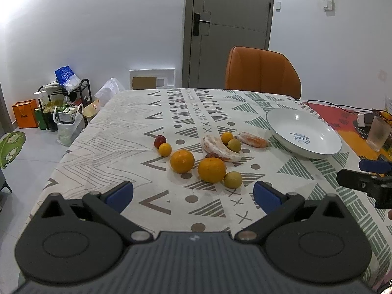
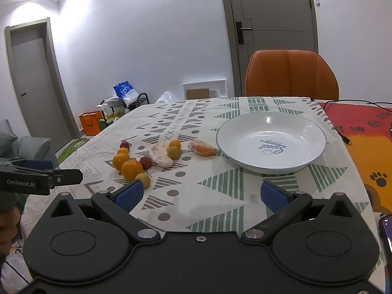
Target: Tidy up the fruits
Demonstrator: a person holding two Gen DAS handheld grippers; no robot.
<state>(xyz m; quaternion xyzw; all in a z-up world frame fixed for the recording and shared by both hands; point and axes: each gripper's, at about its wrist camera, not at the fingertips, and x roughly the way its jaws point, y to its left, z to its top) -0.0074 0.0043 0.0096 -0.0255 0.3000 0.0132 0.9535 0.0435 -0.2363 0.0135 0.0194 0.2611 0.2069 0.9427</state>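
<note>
White bowl (image 2: pixel 270 142) sits bare beside scattered fruits (image 1: pixel 196 156) on the counter (image 2: pixel 208 188), both claws, left (image 1: pixel 193 194) and right (image 2: pixel 201 194), spread, apparently poised to start loading.

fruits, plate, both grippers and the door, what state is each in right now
white plate: upright on the tablecloth, nothing in it
two big oranges: whole, on the cloth, outside the plate
peeled citrus pieces: skin off, on the cloth
left gripper: open, holding nothing
right gripper: open, holding nothing
door: closed
</note>
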